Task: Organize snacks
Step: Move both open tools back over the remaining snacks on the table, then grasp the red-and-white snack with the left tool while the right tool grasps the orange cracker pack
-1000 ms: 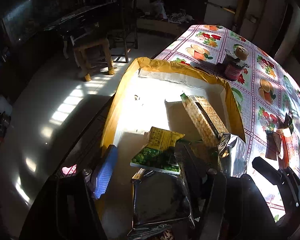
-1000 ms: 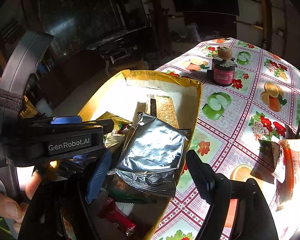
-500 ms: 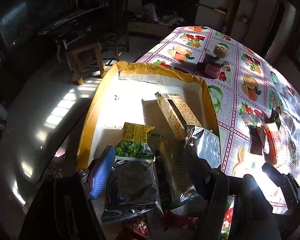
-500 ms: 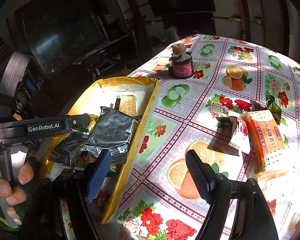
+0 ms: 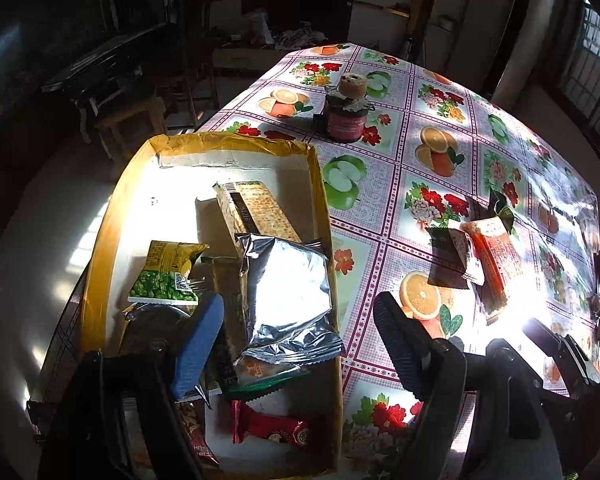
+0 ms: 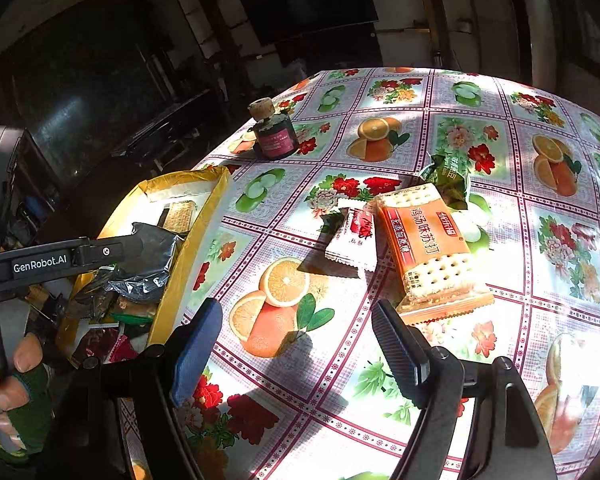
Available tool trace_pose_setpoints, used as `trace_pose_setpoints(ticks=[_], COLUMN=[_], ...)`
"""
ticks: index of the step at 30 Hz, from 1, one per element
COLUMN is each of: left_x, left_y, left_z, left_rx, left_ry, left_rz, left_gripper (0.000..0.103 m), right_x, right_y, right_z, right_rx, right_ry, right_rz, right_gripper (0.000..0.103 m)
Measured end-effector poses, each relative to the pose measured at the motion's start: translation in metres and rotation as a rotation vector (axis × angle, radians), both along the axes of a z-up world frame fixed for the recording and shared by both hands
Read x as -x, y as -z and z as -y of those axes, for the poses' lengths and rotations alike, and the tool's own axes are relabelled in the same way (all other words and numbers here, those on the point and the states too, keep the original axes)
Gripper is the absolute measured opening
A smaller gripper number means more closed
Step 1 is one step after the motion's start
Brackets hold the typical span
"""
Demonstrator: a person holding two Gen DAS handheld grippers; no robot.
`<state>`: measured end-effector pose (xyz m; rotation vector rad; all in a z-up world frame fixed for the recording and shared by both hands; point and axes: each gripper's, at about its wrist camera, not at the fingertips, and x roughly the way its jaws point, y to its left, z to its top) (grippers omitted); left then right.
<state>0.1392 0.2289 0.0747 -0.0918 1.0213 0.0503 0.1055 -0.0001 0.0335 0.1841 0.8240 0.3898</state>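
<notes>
Three snack packets lie ahead of the right gripper (image 6: 296,342): one orange cracker pack (image 6: 428,248), one white wrapper (image 6: 354,240), one green packet (image 6: 450,176). One jar (image 6: 274,134) stands beyond. One yellow box (image 5: 324,216) sits left, holding at least six packets.

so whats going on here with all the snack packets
A person with a handheld gripper in each hand is sorting snacks into a yellow cardboard box. Several packets, including a silver foil pack, already lie inside. The right gripper is open over the tablecloth, near an orange cracker pack outside the box. The left gripper is open and empty.
</notes>
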Motion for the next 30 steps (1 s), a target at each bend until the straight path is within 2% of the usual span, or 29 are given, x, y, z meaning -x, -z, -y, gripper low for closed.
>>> trace_pose_setpoints(ticks=[7, 12, 28, 29, 30], left_x=[-0.002, -0.008, -0.032, -0.034, -0.036], left_y=[0.004, 0.01, 0.024, 0.025, 0.027], left_z=[0.051, 0.085, 0.099, 0.1, 0.102], left_rx=[0.016, -0.002, -0.016, -0.015, -0.014], left_ry=[0.084, 0.13, 0.12, 0.12, 0.119], left_rz=[-0.021, -0.042, -0.08, -0.086, -0.091], left_gripper=[0.079, 0.081, 0.081, 0.081, 0.081], right_x=[-0.001, -0.012, -0.07, -0.073, -0.076], right_y=[-0.001, -0.002, 0.027, 0.03, 0.032], right_z=[0.053, 0.072, 0.058, 0.056, 0.053], right_rx=[-0.015, 0.004, 0.105, 0.113, 0.126], right_ry=[0.106, 0.137, 0.069, 0.061, 0.055], right_rz=[0.0, 0.005, -0.039, -0.044, -0.047], right_gripper=[0.082, 0.082, 0.082, 0.081, 0.075])
